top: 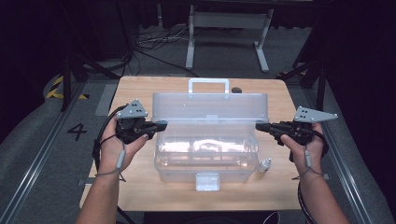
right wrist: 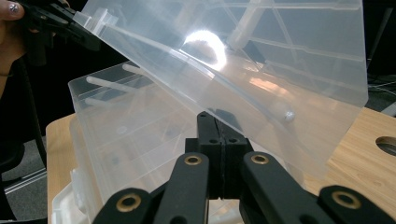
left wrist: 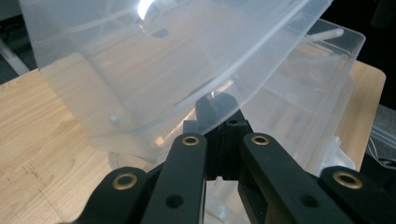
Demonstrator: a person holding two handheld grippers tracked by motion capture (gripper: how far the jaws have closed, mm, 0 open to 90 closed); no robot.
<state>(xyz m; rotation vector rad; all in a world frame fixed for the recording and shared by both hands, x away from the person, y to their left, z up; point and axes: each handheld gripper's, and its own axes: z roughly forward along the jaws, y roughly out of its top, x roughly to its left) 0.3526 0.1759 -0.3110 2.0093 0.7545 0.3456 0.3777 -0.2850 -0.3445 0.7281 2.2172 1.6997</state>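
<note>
The clear plastic box [top: 205, 156] sits mid-desk, nearer the front edge, its latch tab facing the person, and its lid [top: 210, 106] stands partly raised on the hinge along the far side. The left gripper [top: 162, 124] is at the lid's left end and the right gripper [top: 259, 126] at its right end, each with jaws pressed together, the tips under or against the lid's edge; a true pinch I cannot confirm. By my read the lid is midway between open and shut, while a small white bottle [top: 265, 165] waits just beside the box's right front corner.
</note>
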